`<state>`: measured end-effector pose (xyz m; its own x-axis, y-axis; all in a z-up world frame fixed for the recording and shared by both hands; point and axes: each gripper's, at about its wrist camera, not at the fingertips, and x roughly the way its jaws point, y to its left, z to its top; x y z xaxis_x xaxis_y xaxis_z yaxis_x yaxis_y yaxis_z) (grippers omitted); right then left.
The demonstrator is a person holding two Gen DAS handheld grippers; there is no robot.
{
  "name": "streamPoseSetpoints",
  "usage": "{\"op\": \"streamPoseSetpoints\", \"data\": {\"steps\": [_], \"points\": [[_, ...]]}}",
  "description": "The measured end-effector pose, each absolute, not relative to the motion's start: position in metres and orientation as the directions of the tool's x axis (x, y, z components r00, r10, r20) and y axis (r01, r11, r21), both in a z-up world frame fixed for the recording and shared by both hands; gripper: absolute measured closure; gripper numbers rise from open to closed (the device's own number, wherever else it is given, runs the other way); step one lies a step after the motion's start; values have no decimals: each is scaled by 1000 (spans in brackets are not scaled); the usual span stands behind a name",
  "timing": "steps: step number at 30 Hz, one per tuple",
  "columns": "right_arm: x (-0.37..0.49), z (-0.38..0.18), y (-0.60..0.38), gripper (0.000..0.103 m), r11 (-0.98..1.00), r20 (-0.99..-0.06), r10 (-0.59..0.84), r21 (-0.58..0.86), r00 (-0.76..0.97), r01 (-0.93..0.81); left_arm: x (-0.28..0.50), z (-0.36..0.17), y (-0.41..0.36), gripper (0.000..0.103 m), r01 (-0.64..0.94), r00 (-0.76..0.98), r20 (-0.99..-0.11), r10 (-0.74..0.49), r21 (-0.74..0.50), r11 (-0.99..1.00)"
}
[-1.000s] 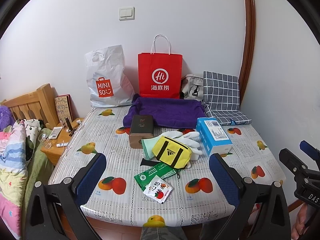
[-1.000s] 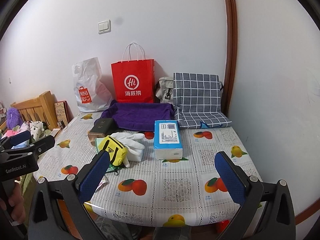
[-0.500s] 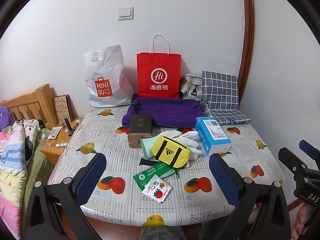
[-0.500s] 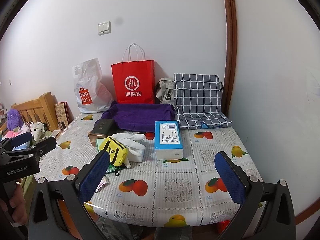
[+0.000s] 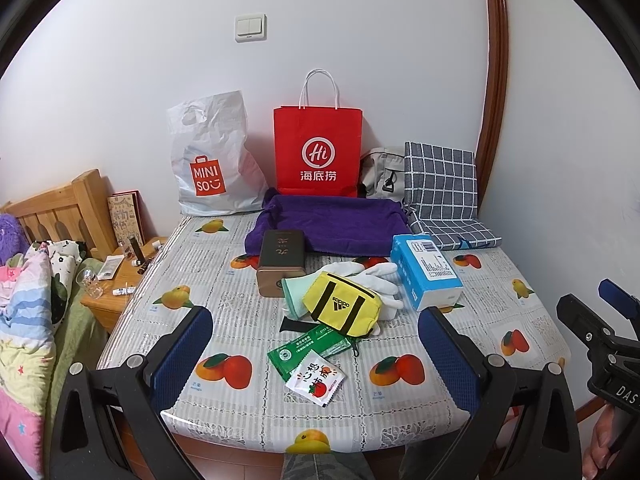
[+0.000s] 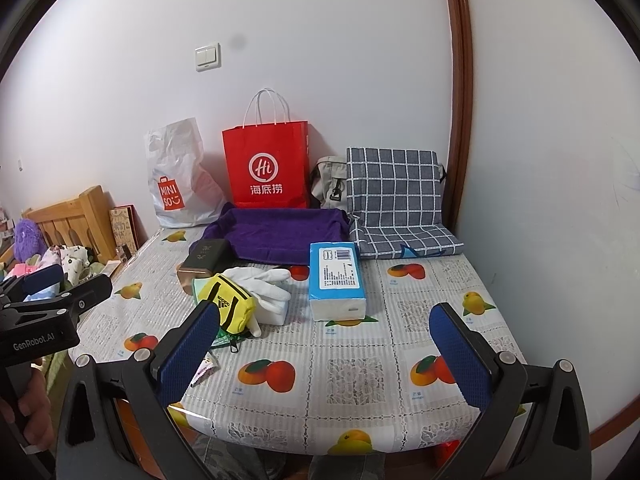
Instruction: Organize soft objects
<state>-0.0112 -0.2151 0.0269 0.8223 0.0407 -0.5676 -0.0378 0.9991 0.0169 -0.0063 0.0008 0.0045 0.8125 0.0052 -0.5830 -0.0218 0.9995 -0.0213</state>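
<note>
A yellow pouch (image 5: 342,309) lies mid-table on white gloves (image 5: 374,276) and a mint glove (image 5: 294,298). It also shows in the right wrist view (image 6: 228,307), beside the white gloves (image 6: 266,290). A purple towel (image 5: 328,222) lies behind them. A blue tissue pack (image 5: 426,272) lies to the right. My left gripper (image 5: 316,358) is open and empty above the table's front edge. My right gripper (image 6: 326,354) is open and empty, near the front edge too.
A dark box (image 5: 281,260), a green packet (image 5: 310,350) and a white snack sachet (image 5: 316,378) lie on the fruit-print table (image 5: 224,280). Red bag (image 5: 318,152), white Miniso bag (image 5: 212,160) and checked cushion (image 5: 440,178) stand at the back wall. A bed (image 5: 24,300) is at left.
Both grippers have drifted very slightly; the view has shifted a little. Nothing on the table has moved.
</note>
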Motion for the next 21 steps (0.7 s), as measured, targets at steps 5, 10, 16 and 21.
{"op": "streamPoseSetpoints", "data": {"steps": [5, 10, 16, 21], "points": [[-12, 27, -215, 0, 999, -567, 41, 16, 823, -38, -6, 5, 1, 0, -21, 813, -583, 5, -21, 1000], [-12, 26, -214, 0, 999, -567, 42, 14, 822, -41, -9, 7, 0, 0, -22, 813, -583, 6, -20, 1000], [-12, 26, -214, 0, 999, -566, 43, 15, 823, -42, -9, 7, 0, 0, -22, 813, -583, 6, -20, 1000], [-14, 25, -213, 0, 999, -562, 45, 19, 826, -41, -10, 7, -2, 0, -24, 811, -585, 9, -18, 1000]]}}
